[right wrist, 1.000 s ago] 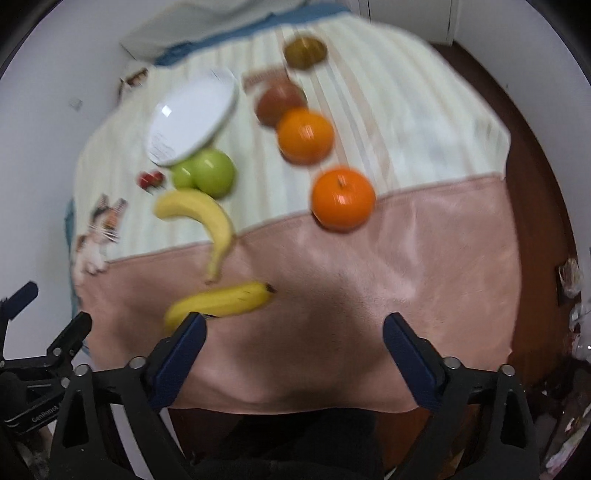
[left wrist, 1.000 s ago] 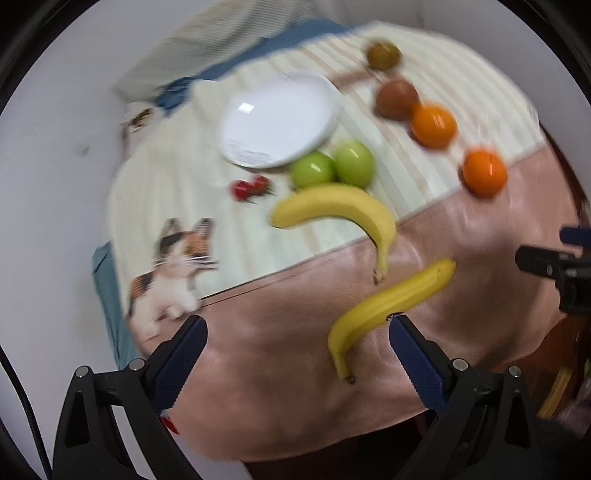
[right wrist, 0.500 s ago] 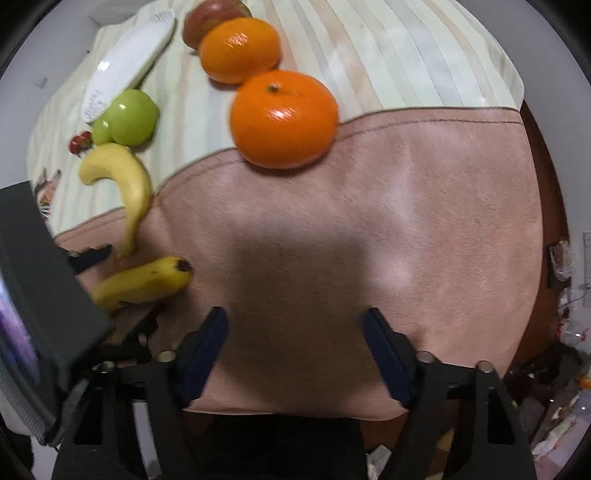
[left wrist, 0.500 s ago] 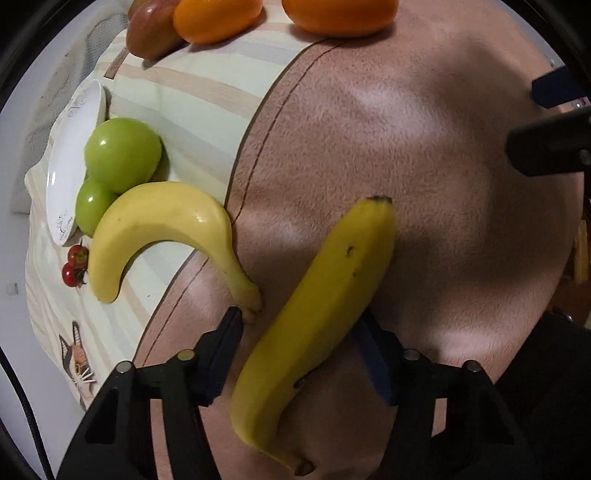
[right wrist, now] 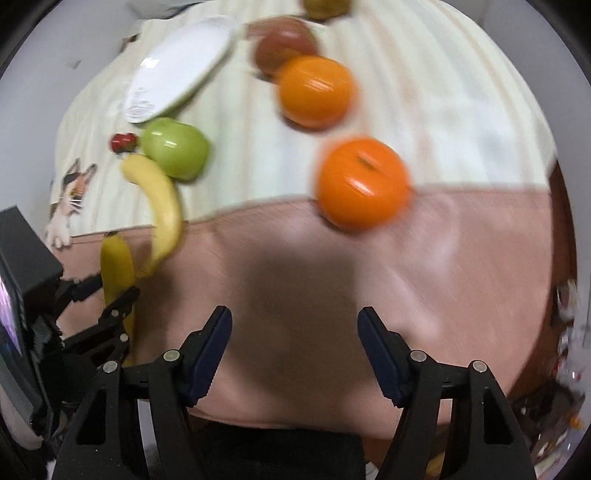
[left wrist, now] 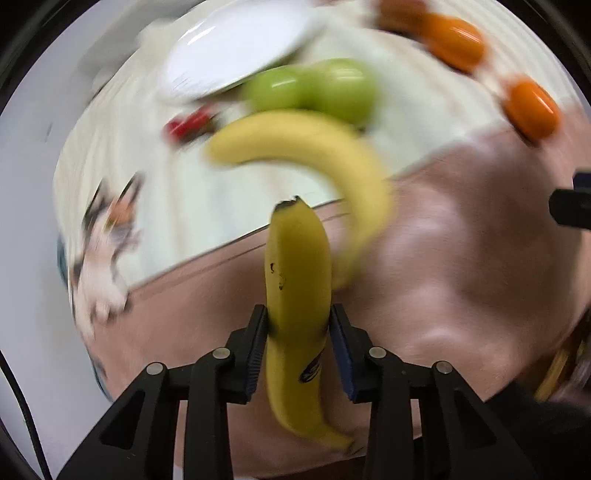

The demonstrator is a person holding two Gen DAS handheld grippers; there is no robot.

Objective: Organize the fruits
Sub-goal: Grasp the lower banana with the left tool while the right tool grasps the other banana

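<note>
The held banana sits clamped at its middle between the pads of the left claw, its dark tip pointing away from the camera and its stem end hanging below the fingers; it appears lifted off the cloth-covered counter, though blur makes the gap hard to judge; the right wrist view shows the same banana upright in that claw at the left edge. Just beyond it, the second banana lies curved across the seam where the pink cloth meets the striped cloth; behind that, two green apples sit touching each other, just beside the white plate, which looks bare; a small cluster of red fruit lies left of the apples. On the far right, two oranges and a reddish-brown fruit form a loose line, with another brownish fruit beyond them. The right claw hangs wide and empty over the pink cloth, near the closest orange. By the look of it, the organizing has barely begun: one banana is in hand, nothing is on the plate, and every other fruit is left to be sorted.
</note>
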